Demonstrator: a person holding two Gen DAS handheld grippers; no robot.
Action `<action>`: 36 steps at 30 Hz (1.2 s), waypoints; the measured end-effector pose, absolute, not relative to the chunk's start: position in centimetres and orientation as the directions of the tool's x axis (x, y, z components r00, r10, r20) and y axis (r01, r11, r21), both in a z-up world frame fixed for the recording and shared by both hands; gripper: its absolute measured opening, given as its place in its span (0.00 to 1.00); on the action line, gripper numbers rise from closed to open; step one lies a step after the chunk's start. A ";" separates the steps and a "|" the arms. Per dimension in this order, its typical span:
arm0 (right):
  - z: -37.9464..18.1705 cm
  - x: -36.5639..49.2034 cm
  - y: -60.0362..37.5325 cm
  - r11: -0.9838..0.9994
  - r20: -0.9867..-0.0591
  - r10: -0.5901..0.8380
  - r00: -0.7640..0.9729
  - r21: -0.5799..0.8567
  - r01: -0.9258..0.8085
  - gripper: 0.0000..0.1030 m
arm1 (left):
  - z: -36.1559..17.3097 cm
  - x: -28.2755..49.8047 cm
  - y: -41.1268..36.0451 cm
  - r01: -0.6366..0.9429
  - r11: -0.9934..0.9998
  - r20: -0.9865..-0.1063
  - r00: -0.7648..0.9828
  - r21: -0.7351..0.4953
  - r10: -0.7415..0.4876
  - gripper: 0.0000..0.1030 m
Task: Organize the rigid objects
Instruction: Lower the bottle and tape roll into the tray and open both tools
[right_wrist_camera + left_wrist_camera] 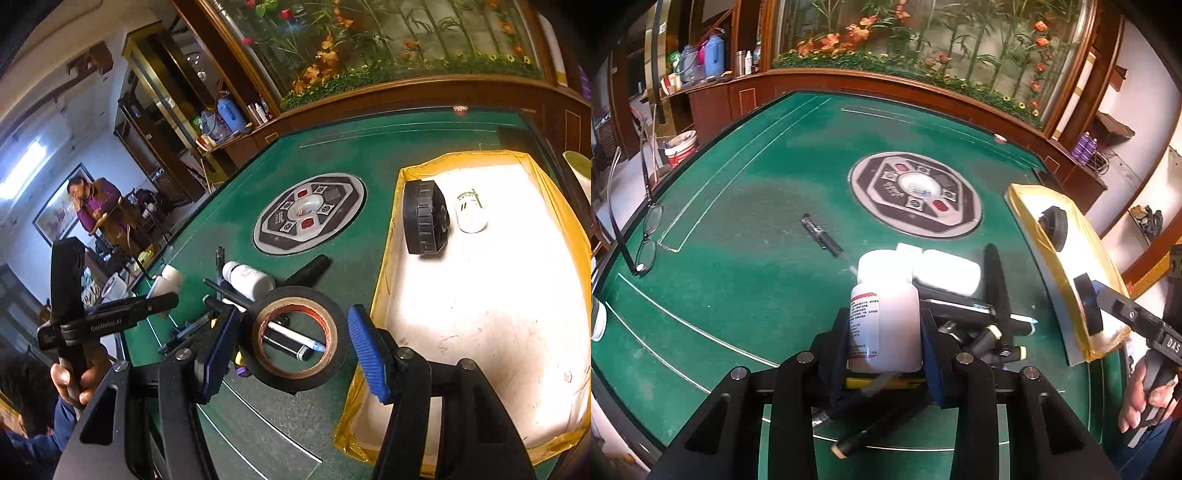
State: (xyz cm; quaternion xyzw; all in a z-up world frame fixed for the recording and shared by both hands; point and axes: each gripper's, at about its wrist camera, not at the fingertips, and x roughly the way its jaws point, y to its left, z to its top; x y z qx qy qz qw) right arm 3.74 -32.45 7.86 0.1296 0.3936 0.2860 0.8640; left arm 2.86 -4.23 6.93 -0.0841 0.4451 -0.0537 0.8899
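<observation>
Left gripper (884, 363) clamped on upright white bottle (884, 317), lifted over the pen clutter on the green tabletop (738, 229). Yellow-rimmed tray (1067, 275) at two o'clock. Right gripper (291, 356) spread wide around tape roll (299, 338), not pinching; tray at one o'clock.

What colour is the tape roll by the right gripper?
Black outside, tan core; the tape roll shows best in the right wrist view.
</observation>
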 end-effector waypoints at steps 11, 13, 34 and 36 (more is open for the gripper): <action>8.0 4.9 -36.3 0.821 -0.573 0.544 0.613 0.515 -0.247 0.59 | 8.6 3.1 -9.5 0.144 0.968 -0.776 0.579 -0.206 -0.252 0.36; 7.7 5.2 -37.5 0.831 -0.579 0.510 0.637 0.524 -0.189 0.58 | 9.1 3.4 -11.7 0.192 0.960 -0.774 0.568 -0.206 -0.280 0.36; 5.4 9.6 -43.9 0.856 -0.685 0.282 0.672 0.495 0.146 0.58 | 6.0 10.6 -28.7 0.394 0.891 -0.842 0.383 -0.223 -0.380 0.36; 5.5 9.9 -43.7 0.868 -0.701 0.265 0.662 0.473 0.153 0.58 | 5.7 11.0 -29.0 0.394 0.894 -0.844 0.387 -0.214 -0.373 0.36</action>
